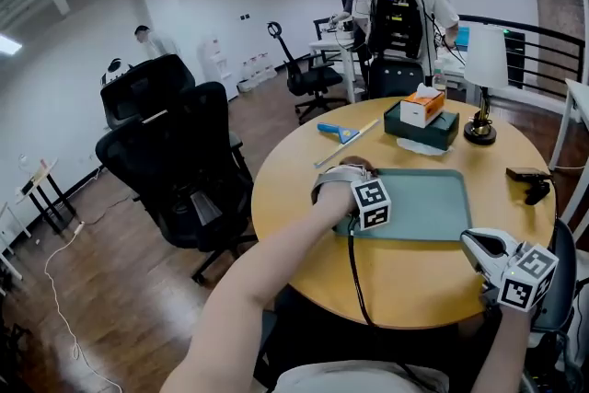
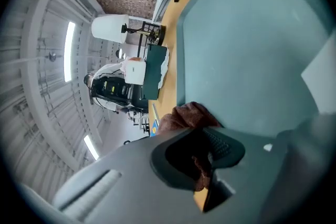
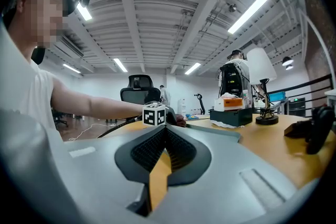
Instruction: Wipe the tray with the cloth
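Note:
A teal tray [image 1: 423,207] lies on the round wooden table [image 1: 294,189]. A reddish-brown cloth [image 1: 353,167] sits bunched at the tray's left edge. My left gripper [image 1: 344,187] is shut on it and angled down onto the tray's near-left corner. In the left gripper view the cloth [image 2: 187,115] bulges out past the jaws of the left gripper [image 2: 205,137], and the bare tray [image 2: 247,44] fills the space ahead. My right gripper [image 1: 471,241] hovers at the table's front right, off the tray. In the right gripper view this gripper [image 3: 165,129] has its jaws together with nothing between them.
Behind the tray stand a dark green box with an orange tissue box [image 1: 422,106] on it and a table lamp [image 1: 482,74]. A blue-handled tool [image 1: 337,132] lies at the far left, a black object [image 1: 532,183] at the right edge. Office chairs [image 1: 175,161] stand left; a person [image 1: 400,5] stands behind.

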### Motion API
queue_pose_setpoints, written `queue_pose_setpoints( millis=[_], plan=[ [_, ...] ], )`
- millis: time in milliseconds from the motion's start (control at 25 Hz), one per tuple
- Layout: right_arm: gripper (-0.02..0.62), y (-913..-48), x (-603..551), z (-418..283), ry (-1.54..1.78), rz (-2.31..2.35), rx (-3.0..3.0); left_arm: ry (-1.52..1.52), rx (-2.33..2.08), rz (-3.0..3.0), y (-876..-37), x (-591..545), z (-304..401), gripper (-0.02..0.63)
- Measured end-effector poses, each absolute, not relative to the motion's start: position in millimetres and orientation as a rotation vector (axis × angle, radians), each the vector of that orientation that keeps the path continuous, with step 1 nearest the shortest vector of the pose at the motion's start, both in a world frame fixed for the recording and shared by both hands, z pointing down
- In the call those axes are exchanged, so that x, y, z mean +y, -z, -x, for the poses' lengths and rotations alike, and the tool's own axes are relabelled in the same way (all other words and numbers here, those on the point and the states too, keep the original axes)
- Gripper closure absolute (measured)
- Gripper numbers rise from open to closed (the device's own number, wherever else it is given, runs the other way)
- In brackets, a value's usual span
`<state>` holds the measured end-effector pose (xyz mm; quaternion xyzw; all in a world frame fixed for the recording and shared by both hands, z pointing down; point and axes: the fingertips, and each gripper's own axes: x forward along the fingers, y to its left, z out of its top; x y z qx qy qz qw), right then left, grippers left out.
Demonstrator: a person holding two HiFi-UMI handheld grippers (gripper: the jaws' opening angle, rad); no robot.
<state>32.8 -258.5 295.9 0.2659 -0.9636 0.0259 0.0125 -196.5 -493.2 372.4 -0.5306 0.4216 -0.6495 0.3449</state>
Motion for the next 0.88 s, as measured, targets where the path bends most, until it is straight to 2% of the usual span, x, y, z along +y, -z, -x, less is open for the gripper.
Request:
queue_pose_setpoints(
  millis=[240,520,880],
  plan=[
    [0.594,-286,-255,-30,-0.071,-0.837,-3.018,1.747,1.043,1.618,-374,-452,194,0.236],
    [0.594,-295,-255,-30,-0.050,-0.833,-3.007,1.770,0.832,1.840,-393,-395,156,0.235],
    [0.594,-293,-267,-15,-0.034,-0.783,-3.028,1.719,0.887,1.918,-372,-379,170,0.235]
  ],
)
